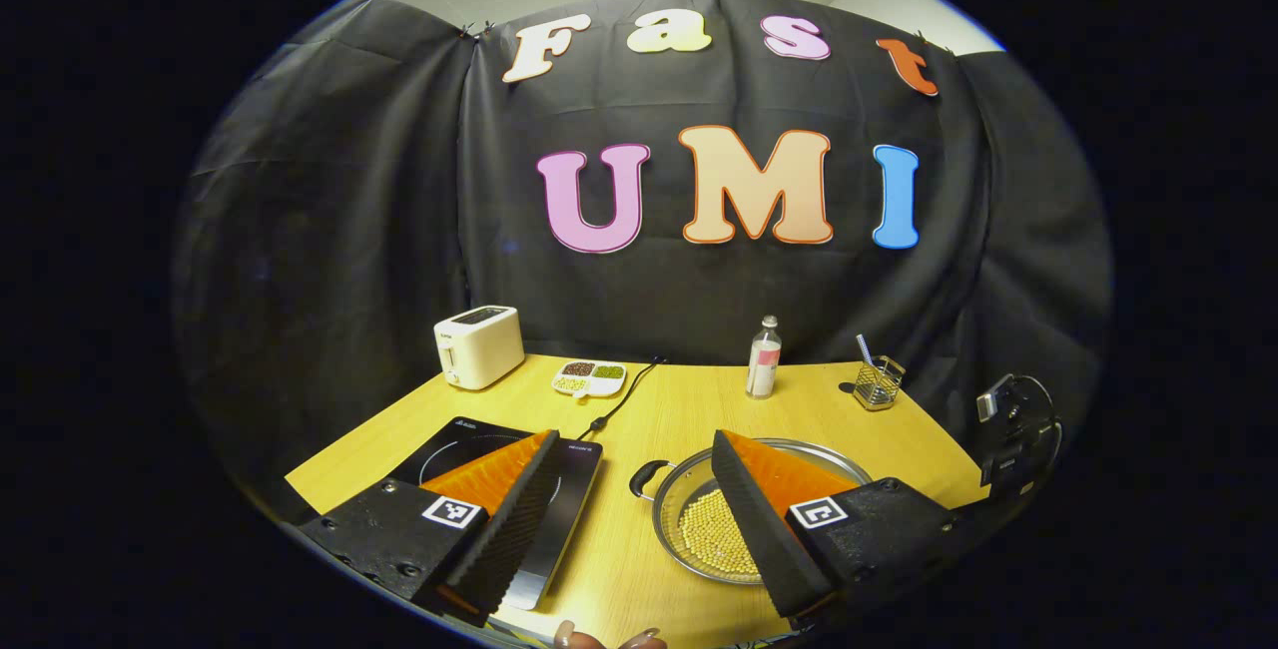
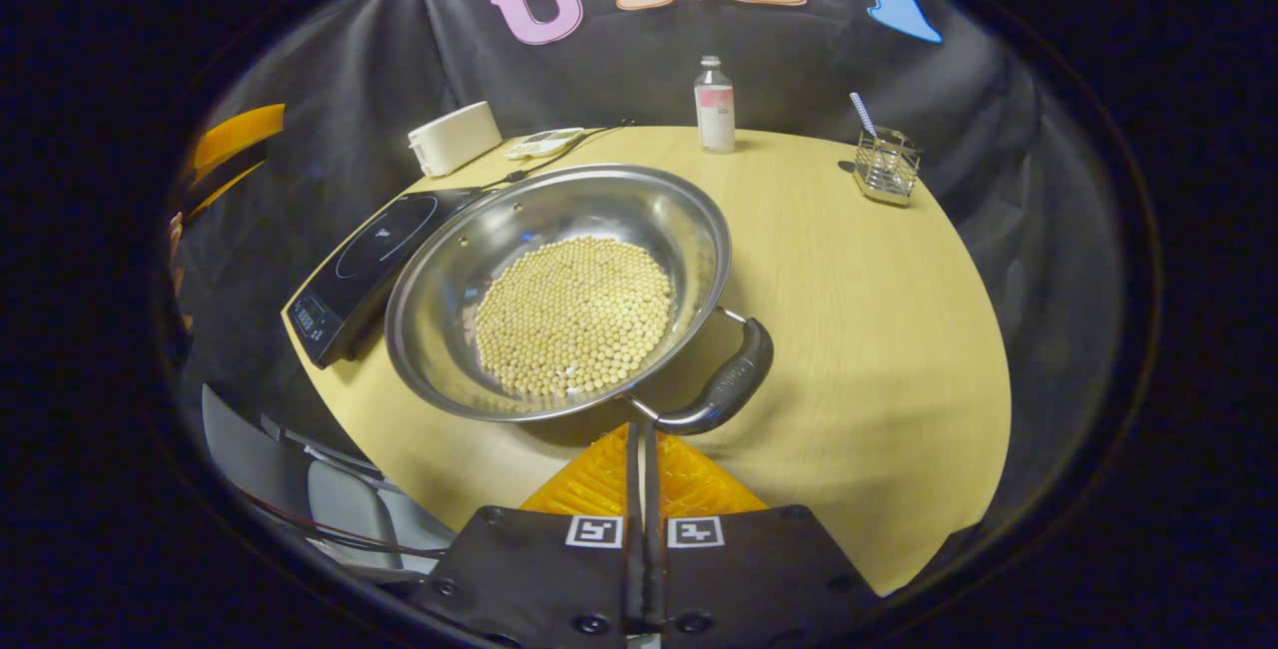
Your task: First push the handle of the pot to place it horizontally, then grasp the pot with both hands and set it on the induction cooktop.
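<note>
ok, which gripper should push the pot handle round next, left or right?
Right. The right gripper, fingers closed, sits just behind the black loop handle of the shallow steel pot of pale beans. The left gripper hangs open over the table, between pot and black induction cooktop.

No wording can be read here. The induction cooktop (image 2: pixel 371 260) carries a small lit display at its near corner and a tiny mark on its glass, both too small to make out. The bottle (image 2: pixel 714 105), behind the cooktop, bears an unreadable label.
</note>
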The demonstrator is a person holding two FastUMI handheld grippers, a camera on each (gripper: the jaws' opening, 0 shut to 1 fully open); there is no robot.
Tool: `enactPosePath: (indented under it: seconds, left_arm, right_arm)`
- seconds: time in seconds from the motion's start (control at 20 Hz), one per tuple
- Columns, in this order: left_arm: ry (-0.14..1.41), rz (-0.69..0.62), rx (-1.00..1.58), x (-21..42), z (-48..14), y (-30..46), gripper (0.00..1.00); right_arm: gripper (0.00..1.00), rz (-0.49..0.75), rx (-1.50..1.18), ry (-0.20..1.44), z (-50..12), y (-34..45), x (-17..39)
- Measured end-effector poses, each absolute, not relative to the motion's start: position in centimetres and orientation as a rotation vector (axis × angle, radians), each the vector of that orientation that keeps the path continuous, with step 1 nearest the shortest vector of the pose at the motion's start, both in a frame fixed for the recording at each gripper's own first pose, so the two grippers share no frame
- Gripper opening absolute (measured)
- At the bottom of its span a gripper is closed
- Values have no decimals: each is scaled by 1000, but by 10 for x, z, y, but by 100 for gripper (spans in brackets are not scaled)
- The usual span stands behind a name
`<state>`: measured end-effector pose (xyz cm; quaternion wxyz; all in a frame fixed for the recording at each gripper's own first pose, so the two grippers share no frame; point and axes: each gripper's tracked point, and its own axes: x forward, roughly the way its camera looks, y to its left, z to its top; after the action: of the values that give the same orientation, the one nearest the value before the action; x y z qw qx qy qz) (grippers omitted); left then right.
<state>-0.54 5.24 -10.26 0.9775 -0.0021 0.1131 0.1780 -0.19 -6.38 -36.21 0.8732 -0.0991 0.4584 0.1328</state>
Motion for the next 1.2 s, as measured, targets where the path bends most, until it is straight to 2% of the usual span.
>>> enactPosePath:
  seconds: [0.15, 0.2, 0.6, 0.7, 0.75, 0.8, 0.9, 1.15, 1.2]
  left_arm:
    - [233, 374, -15, -9, -104, 56, 96]
    - [234, 380, -17, -10, -104, 58, 96]
    - [247, 419, -30, -23, -106, 71, 96]
    - [249, 427, -34, -25, -106, 73, 97]
    - [250, 430, -34, -26, -106, 73, 97]
    - [251, 431, -33, -26, -106, 73, 97]
    - [254, 434, -30, -25, -107, 72, 97]
    - [256, 416, -55, -17, -113, 63, 96]
    - [260, 403, -61, -14, -114, 60, 96]
  right_arm:
    - [0, 276, -230, 949, -364, -70, 9]
    - [2, 276, -240, 945, -363, -71, 13]
    - [2, 269, -288, 915, -364, -77, 43]
    - [0, 264, -285, 903, -363, -77, 51]
    - [2, 262, -286, 904, -363, -79, 52]
    - [0, 263, -287, 903, -363, -80, 54]
    - [2, 266, -279, 906, -363, -80, 55]
    - [2, 242, -254, 896, -353, -88, 53]
    - [0, 232, -250, 891, -349, -90, 54]
